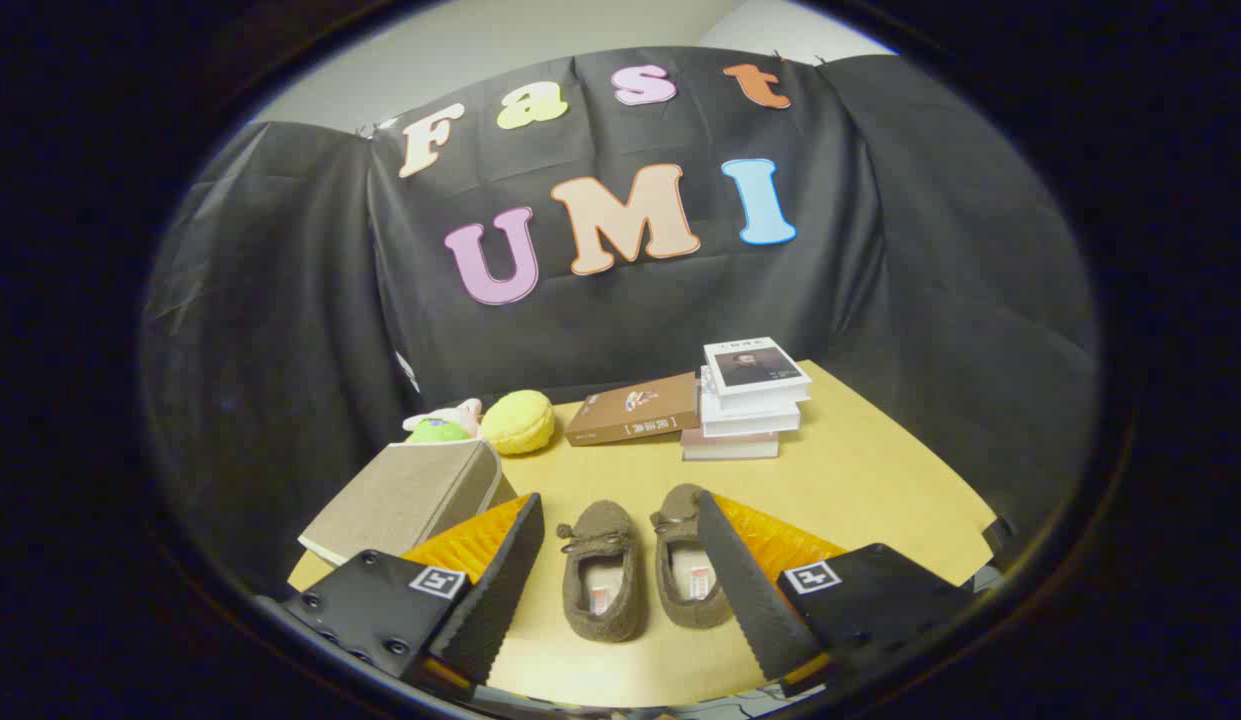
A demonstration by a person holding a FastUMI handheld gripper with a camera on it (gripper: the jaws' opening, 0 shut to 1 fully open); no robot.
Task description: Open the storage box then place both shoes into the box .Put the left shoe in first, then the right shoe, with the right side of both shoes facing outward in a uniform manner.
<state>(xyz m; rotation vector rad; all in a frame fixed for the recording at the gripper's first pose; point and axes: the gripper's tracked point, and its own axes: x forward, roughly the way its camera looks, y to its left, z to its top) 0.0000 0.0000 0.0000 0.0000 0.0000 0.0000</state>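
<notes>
Two brown slippers (645,570) lie between the wide-open, empty gripper (620,590) fingers, while the closed storage box (405,500), beside the left finger, probably needs opening first.

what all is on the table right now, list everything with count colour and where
shoes: 2, brown and fuzzy, side by side on the table between the fingers, toes pointing away
storage box: 1, grey-beige, lid closed, beside the left finger, near the table's edge
plush toys: yellow round one, with a green and pink one next to it, behind the box
brown book: 1, lying flat, beyond the shoes
stack of books: several, mostly white, right of the brown book
table: 1, light wood
hand-held gripper: 1, fingers open wide, either side of the shoes, touching nothing
</notes>
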